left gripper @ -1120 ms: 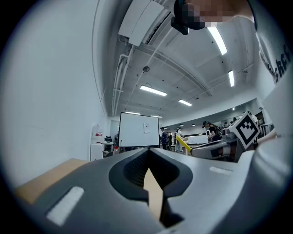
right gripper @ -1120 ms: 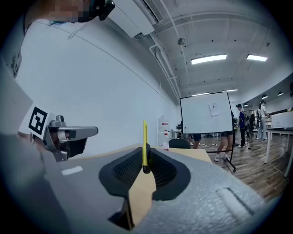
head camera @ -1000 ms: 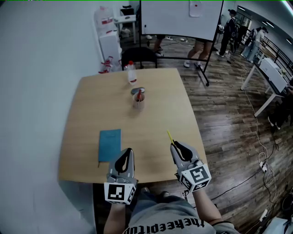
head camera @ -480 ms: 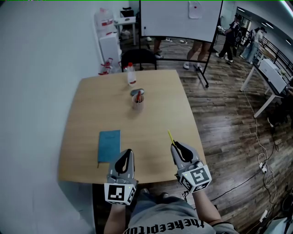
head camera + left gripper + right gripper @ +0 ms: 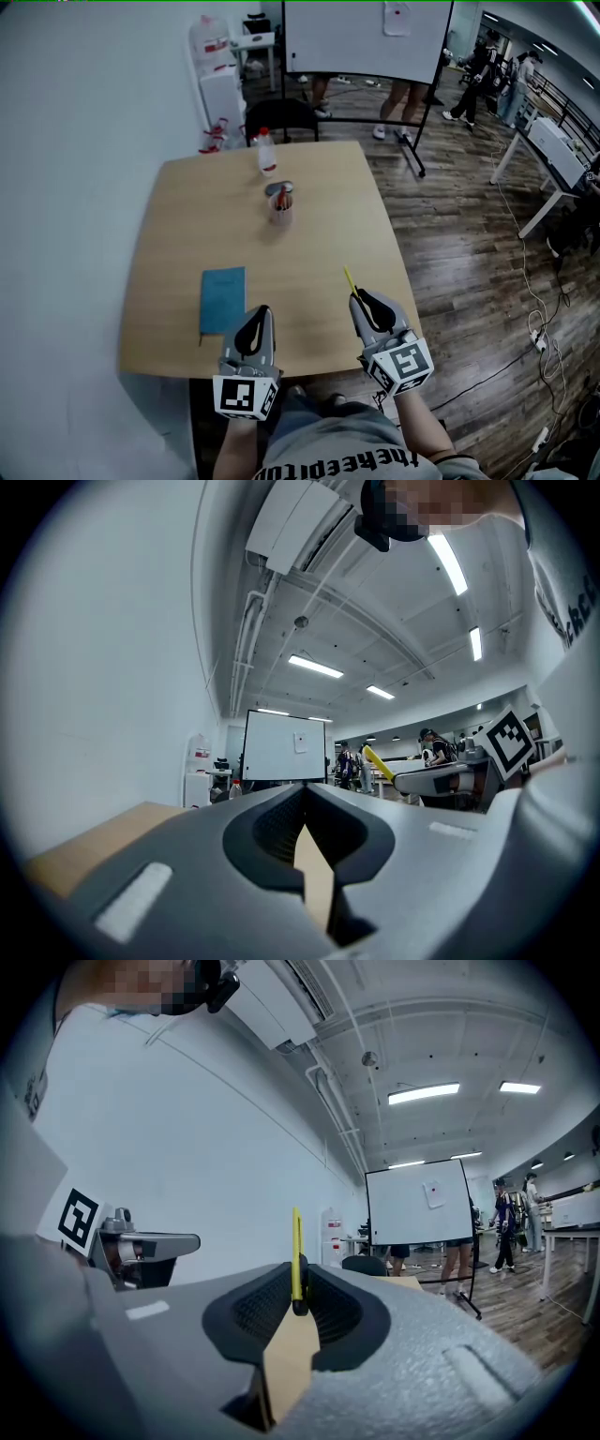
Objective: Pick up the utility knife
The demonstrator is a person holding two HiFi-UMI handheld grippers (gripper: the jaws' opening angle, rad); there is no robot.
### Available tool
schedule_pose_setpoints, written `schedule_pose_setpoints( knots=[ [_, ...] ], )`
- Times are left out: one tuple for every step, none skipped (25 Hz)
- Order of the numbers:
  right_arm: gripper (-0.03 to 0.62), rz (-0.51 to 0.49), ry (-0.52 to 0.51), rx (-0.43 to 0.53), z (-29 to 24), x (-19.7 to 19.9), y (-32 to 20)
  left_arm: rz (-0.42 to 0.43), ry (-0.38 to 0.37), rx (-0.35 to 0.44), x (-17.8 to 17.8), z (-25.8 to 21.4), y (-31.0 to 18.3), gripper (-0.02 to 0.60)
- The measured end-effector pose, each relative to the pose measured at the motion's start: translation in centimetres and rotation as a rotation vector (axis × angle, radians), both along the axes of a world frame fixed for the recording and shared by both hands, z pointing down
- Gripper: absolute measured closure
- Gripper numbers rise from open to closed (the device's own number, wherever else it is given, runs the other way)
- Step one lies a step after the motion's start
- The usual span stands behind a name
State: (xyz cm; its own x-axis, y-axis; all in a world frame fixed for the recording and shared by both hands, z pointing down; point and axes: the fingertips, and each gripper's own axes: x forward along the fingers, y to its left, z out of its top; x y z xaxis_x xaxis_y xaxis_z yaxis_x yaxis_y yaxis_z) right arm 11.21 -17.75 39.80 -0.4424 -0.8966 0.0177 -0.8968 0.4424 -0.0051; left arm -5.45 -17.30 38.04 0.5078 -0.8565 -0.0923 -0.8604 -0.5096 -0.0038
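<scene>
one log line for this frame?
right gripper: shut on utility knife | left gripper: shut, empty | table: notebook, pen cup, bottle

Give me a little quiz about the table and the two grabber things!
1. True or false: the right gripper is shut on the yellow utility knife.
2. Which thing on the table lies nearest the left gripper? A) a blue notebook B) a banana C) a red plate
3. Fill in near or far: the bottle stands by the table's ___ edge, as seen from the person.

Key: 1 true; 2 A; 3 far.
</scene>
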Motion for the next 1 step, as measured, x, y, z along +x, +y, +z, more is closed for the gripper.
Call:
schedule_pose_setpoints(
  knots=[
    [0.539, 0.001, 0.001, 0.001, 0.03, -0.01, -0.04, 0.001, 0.0, 0.0, -0.02, 0.06, -0.05, 0.563]
  ],
)
